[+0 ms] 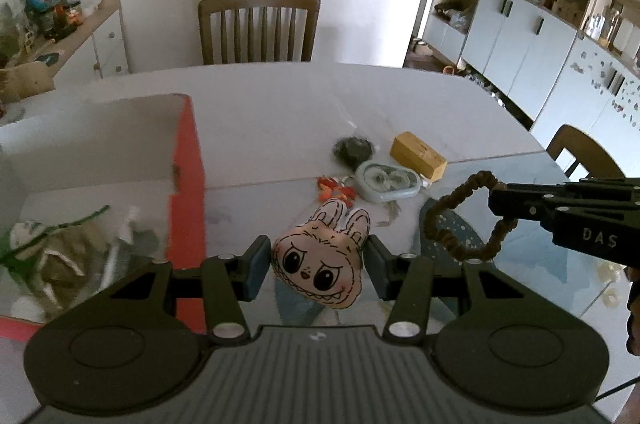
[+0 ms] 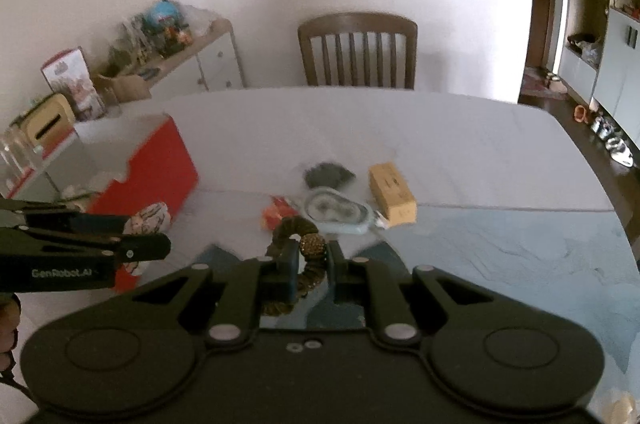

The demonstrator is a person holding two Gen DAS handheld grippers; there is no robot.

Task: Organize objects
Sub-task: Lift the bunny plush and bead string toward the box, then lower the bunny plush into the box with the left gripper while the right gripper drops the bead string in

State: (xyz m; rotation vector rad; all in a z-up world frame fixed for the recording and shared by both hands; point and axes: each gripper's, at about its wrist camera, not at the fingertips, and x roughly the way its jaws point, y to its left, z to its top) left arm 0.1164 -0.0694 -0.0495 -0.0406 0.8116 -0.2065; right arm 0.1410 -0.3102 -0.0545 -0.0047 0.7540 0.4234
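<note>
While both of our grippers carry something, the red box (image 1: 186,184) sits open on the tabletop (image 1: 280,96) to our left, just beside the left gripper (image 1: 318,266) — the nearer of the two. That gripper's jaws stand fairly wide, with a pink rabbit-faced plush charm (image 1: 320,264) between them, ears pointing away from us; the pads look to be at its sides, though firm contact is hard to confirm. We judge a short leftward move would bring it over the box, which already holds crumpled odds and ends. Our right gripper (image 2: 314,266), further from the box, has its jaws clenched nearly together on a brown scrunchie (image 2: 298,236), whose loop dangles in the air. Waiting beyond on the tabletop — a yellow block (image 1: 418,155), a pale blue case (image 1: 388,181) and an orange trinket (image 1: 336,190).
</note>
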